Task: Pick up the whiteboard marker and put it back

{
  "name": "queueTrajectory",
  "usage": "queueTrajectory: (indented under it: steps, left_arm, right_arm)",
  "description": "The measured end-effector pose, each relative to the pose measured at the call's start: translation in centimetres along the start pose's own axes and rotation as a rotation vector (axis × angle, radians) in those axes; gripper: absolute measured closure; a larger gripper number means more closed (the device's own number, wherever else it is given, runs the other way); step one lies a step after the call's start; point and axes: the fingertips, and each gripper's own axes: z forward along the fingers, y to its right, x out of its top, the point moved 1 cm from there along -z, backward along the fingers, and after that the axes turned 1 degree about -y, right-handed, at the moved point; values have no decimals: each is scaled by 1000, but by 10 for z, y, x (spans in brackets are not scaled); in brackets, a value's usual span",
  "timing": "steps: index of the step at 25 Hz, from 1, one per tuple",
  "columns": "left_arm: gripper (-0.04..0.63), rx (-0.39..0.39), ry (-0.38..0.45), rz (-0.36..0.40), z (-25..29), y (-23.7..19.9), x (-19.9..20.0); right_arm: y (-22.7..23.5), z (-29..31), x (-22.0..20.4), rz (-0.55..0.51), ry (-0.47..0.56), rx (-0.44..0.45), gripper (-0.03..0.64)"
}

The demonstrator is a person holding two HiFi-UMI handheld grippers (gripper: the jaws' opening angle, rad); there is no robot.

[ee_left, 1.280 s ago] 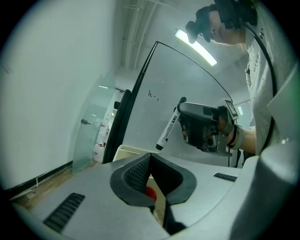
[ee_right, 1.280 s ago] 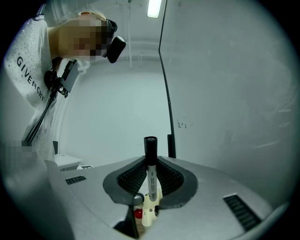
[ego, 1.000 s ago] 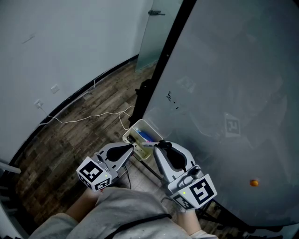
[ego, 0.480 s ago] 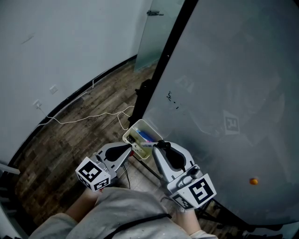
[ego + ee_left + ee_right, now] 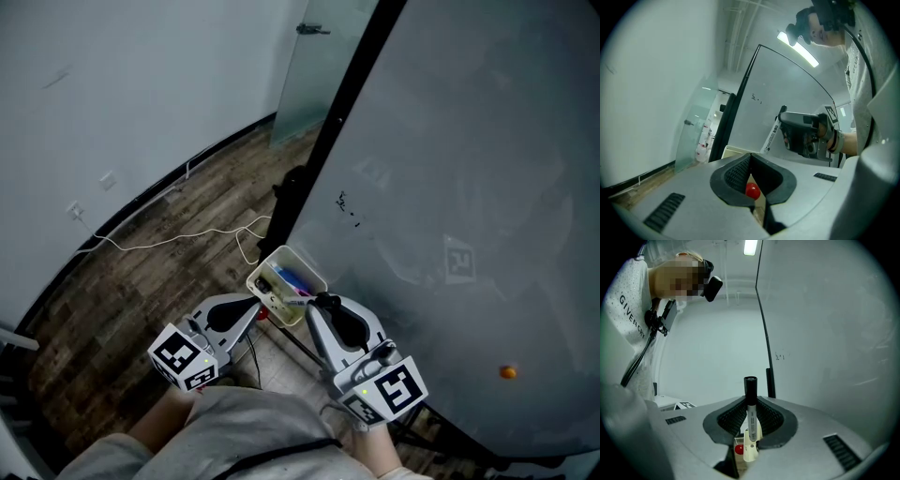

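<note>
Standing upright between the ribbed pads of the right hand-held gripper (image 5: 751,404), the white-barrelled whiteboard marker with a black cap (image 5: 751,414) is pinched on its barrel, cap end uppermost. The left gripper view shows the same marker (image 5: 771,137) sticking out of that gripper beside the board. In the head view the right hand-held gripper (image 5: 322,302) holds it just at the near corner of a cream plastic tray (image 5: 306,260); whether the marker touches the tray cannot be told. The tray hangs on the lower edge of a large grey-white whiteboard (image 5: 450,187) and holds a blue pen (image 5: 292,278). The left hand-held gripper (image 5: 750,157) has its jaw tips pressed together with nothing pinched; a small red object (image 5: 752,190) shows through the gap behind them. It sits just left of the tray in the head view (image 5: 258,305). Below lies a dark wooden plank floor (image 5: 169,281) with a white cable (image 5: 178,234) trailing across it.
</note>
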Motion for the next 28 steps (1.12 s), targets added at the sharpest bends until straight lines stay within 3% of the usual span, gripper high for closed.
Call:
queueTrajectory:
  steps: [28]
  left_arm:
    - [580,159,-14,-41,-21,-27,-20]
  right_arm:
    - [10,17,-70,52,-98,-7,541]
